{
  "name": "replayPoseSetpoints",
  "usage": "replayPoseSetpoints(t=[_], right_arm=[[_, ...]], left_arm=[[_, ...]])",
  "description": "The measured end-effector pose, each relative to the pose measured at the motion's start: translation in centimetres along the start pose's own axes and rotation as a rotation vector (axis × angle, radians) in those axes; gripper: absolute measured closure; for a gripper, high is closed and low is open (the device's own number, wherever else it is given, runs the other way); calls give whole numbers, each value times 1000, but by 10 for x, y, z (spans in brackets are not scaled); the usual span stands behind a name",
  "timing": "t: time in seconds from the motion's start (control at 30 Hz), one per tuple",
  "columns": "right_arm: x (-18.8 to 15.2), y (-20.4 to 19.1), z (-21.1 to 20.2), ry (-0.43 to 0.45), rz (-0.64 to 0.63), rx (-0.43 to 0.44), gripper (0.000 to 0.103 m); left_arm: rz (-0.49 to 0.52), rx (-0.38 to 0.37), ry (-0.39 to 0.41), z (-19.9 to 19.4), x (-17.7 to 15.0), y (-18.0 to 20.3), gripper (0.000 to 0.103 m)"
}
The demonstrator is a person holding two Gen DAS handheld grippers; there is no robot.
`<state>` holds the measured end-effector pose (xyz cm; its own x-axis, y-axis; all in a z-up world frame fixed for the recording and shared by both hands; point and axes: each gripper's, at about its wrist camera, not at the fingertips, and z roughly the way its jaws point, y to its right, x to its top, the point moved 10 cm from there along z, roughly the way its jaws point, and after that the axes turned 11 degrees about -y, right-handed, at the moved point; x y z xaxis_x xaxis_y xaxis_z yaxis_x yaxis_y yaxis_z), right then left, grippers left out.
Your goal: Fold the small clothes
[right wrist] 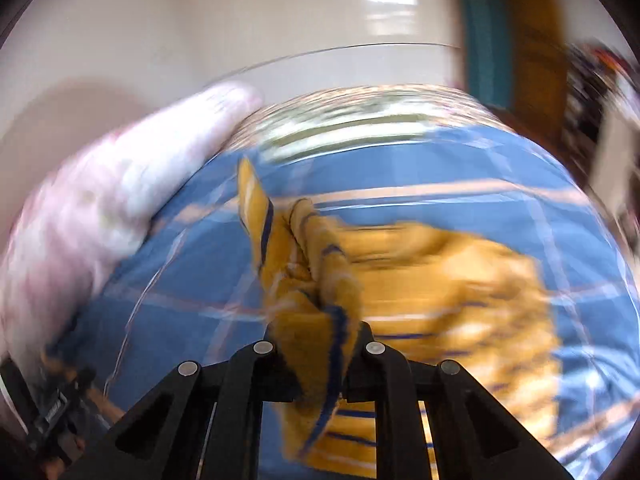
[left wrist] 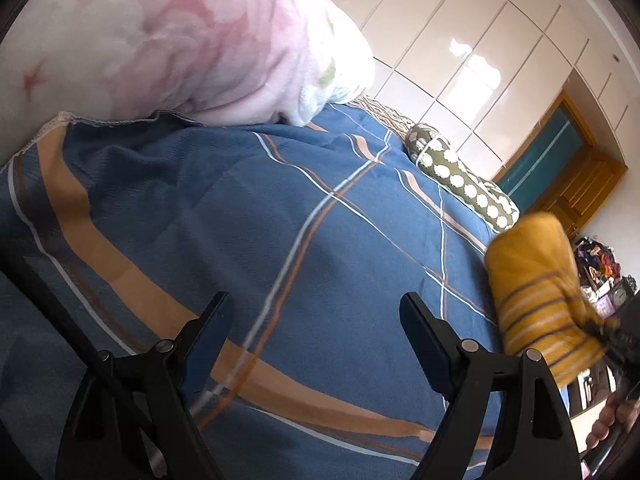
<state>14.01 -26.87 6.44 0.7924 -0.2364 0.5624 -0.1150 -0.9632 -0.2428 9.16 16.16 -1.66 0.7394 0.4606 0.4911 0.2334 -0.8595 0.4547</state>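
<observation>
R gripper (right wrist: 316, 336): jaws clamped nearly together on a bunched fold of the yellow striped garment (right wrist: 440, 280). Cloth pokes up between the fingers and the rest trails off to the right of frame over the blue plaid bedsheet (right wrist: 192, 280). R wrist view is heavily motion-blurred, so can't tell if the trailing part touches the sheet or hangs clear of it.

L gripper (left wrist: 316, 312): jaws wide apart, nothing between them, only bedsheet (left wrist: 240, 220) visible through the gap. Can't tell if the fingertips touch the sheet.

From the L wrist view, garment (left wrist: 536, 292) is at the right edge of the sheet area, lifted and bunched, purple-ish stripes on yellow, also blurred. Black hardware of the R gripper (left wrist: 616, 340) is at its lower right, w/ a hand (left wrist: 612, 420) below that at frame edge.

Other stuff rel. to the bedsheet:
- pink floral blanket (left wrist: 180, 40) piled on its far left side
- olive bolster pillow w/ white dots (left wrist: 460, 176) on the far right side, beyond the garment
- glossy white wardrobe doors (left wrist: 480, 40) behind the bed
- wooden door frame (left wrist: 592, 176) further right
</observation>
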Motion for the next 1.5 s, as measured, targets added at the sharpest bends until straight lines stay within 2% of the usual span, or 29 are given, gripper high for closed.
replayPoseSetpoints(t=[0.07, 0.13, 0.17, 0.23, 0.3, 0.37, 0.47, 0.63, 0.8, 0.9, 0.93, 1.0, 1.07, 1.13, 1.3, 1.33, 1.37, 1.5], right_arm=[[-8, 59, -2, -13, 111, -36, 91], [-32, 116, 12, -76, 219, -60, 91], [-37, 127, 18, -94, 242, -57, 91], [-53, 144, 28, -116, 308, 13, 91], [-60, 143, 30, -114, 330, 86, 91], [-60, 137, 33, -109, 301, 94, 90], [-65, 132, 29, -97, 276, 132, 90], [-85, 152, 21, -57, 320, 223, 91], [-89, 165, 22, -19, 316, 273, 91], [-96, 171, 27, -16, 353, 368, 87], [-97, 174, 28, -16, 373, 392, 80], [-100, 186, 28, -4, 450, 458, 75], [-101, 193, 27, 10, 509, 550, 75], [-102, 195, 25, 22, 527, 587, 75], [-101, 189, 25, 19, 498, 563, 73], [-101, 189, 25, 19, 499, 565, 73], [-100, 190, 26, 19, 502, 569, 73], [-101, 192, 27, 17, 511, 581, 73]], left_arm=[[21, 8, -5, 3, -3, 7, 20], [48, 10, -15, 7, -8, 16, 20], [69, 9, -22, 10, -13, 23, 20], [103, 12, -34, 13, -19, 35, 20], [138, 11, -56, 16, -29, 50, 20], [161, 4, -82, 17, -37, 64, 19], [251, -7, -117, 12, -54, 95, 20], [413, 38, -149, 11, -77, 146, 19], [532, 38, -207, 25, -100, 205, 19], [596, 12, -232, 34, -113, 247, 19], [605, 3, -240, 37, -116, 256, 19], [626, -19, -260, 47, -121, 286, 19], [643, -30, -274, 60, -123, 310, 19], [672, -20, -291, 77, -127, 334, 19], [702, 36, -359, 130, -145, 366, 19], [697, 42, -385, 139, -151, 368, 17], [690, 49, -409, 148, -157, 366, 11], [651, 33, -443, 150, -166, 360, 9]])
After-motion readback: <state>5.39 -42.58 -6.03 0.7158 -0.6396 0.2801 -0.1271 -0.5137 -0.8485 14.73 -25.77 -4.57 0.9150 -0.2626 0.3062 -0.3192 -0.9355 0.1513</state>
